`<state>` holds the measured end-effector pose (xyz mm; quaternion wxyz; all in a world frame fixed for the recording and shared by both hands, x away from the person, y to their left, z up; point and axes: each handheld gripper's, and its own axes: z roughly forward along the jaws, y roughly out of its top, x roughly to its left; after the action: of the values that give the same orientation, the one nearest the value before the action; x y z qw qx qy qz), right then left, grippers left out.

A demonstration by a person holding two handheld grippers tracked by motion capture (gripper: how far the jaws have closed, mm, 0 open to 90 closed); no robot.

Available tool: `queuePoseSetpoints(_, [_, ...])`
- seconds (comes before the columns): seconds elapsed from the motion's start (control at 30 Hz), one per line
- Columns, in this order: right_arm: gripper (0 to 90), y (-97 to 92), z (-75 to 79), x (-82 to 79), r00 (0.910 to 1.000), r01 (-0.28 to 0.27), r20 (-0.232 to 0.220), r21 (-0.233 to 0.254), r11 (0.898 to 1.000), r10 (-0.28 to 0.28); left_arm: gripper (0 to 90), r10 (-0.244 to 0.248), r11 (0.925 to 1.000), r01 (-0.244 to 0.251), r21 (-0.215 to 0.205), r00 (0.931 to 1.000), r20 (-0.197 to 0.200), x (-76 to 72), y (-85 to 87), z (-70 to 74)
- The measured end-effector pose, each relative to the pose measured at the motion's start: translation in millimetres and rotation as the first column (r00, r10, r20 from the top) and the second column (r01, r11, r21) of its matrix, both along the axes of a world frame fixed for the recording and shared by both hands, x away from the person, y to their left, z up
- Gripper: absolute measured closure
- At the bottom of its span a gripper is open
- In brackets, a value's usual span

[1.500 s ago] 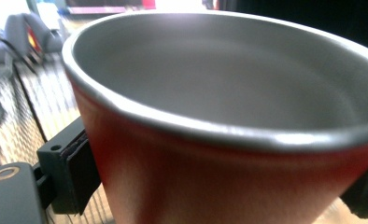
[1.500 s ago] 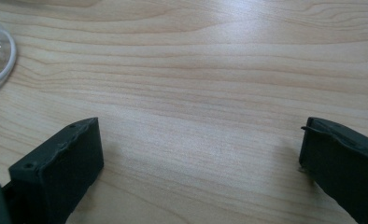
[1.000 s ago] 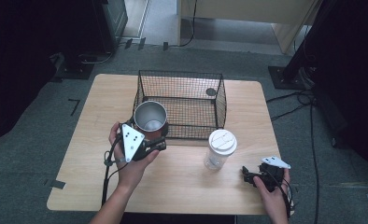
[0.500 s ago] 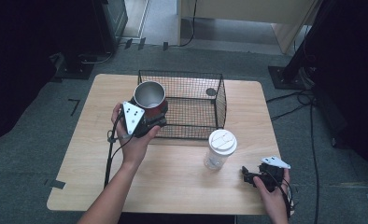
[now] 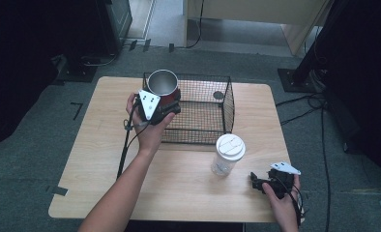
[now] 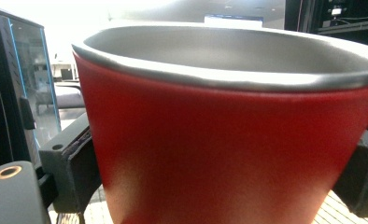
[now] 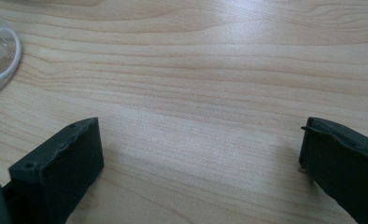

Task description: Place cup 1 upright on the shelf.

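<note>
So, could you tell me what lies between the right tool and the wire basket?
In the high view, the lidded clear cup stands on the table between the right tool and the wire basket.

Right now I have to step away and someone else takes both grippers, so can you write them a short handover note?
Left gripper: shut on the red cup, held upright in the air above the near left corner of the wire basket.
Right gripper: open, resting low over bare table at the near right, holding nothing.
Lidded clear cup: stands on the table in front of the basket, untouched.
Done: red cup gripped and raised to the basket.
Left: probably lower it into the basket and release; the clear cup may follow.
</note>
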<state>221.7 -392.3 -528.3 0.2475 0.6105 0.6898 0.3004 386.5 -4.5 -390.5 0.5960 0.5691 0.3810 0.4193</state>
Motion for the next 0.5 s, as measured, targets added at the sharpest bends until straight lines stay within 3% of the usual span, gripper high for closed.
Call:
queuePoseSetpoints(0.2, [0.0,0.2,0.1,-0.2,1.0,-0.006,-0.001,-0.001,1.0,0.006,7.4,0.007,0.9999,-0.007,0.01,1.0,-0.005,16.9,-8.8,-7.8])
queuePoseSetpoints(0.5, [0.0,0.5,0.1,-0.2,0.9999,-0.01,-0.001,0.0,1.0,0.01,7.4,0.042,0.9987,-0.04,0.031,0.9968,-0.068,44.9,-12.0,-23.9])
